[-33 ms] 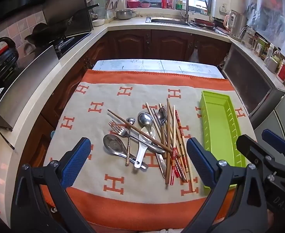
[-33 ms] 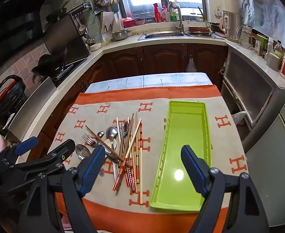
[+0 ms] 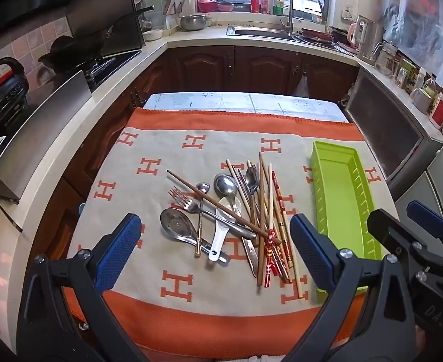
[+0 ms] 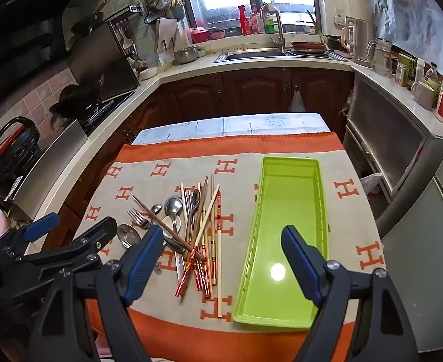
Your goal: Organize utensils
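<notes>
A loose pile of utensils point(image 3: 236, 211) lies mid-cloth: metal spoons, a fork point(image 3: 182, 199), a white spoon point(image 3: 221, 235), a knife and several wooden and red-banded chopsticks point(image 3: 269, 199). One dark brown chopstick point(image 3: 209, 196) lies diagonally over the pile. To its right stands a long green tray point(image 3: 333, 147) with nothing in it. My left gripper point(image 3: 215, 223) hovers open above the near side of the pile, holding nothing. My right gripper point(image 4: 221, 235) hovers open between the pile point(image 4: 191, 226) and the tray point(image 4: 290, 199), also holding nothing.
The orange and beige cloth point(image 3: 161, 150) covers a small table, and bare tabletop point(image 3: 236, 102) shows behind it. A counter with a stove point(image 3: 100, 60) runs along the left, a sink point(image 3: 260, 31) sits at the back, and a grey cabinet point(image 3: 387, 132) stands close on the right.
</notes>
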A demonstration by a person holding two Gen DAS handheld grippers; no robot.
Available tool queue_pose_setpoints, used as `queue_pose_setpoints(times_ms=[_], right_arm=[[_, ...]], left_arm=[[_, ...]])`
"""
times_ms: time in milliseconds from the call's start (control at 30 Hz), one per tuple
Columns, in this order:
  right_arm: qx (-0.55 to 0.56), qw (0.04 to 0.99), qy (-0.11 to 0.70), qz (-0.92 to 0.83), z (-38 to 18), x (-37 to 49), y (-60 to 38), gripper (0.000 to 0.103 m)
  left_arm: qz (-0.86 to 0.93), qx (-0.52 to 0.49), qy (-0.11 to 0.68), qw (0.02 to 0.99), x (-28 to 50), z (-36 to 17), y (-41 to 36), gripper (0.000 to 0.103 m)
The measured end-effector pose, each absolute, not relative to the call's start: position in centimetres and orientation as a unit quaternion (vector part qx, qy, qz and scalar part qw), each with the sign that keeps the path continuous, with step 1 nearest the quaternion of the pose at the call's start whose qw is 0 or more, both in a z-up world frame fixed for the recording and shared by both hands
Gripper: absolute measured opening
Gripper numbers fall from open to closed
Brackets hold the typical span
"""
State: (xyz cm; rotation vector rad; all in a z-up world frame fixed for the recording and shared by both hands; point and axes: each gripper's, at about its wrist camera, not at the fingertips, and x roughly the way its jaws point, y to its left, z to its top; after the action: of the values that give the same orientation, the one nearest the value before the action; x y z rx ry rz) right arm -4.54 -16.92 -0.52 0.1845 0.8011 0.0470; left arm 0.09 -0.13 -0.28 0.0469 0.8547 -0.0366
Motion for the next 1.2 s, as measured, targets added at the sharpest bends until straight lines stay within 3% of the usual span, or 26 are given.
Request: queue_pose_setpoints(times_ms=[1200], right_arm=[[0.093, 0.921, 0.377, 0.024, 0.1, -5.2, -16.8, 0.081]], left_arm=[[-0.027, 0.014, 0.395, 0.918, -1.3, 0.8, 0.3, 0.093]])
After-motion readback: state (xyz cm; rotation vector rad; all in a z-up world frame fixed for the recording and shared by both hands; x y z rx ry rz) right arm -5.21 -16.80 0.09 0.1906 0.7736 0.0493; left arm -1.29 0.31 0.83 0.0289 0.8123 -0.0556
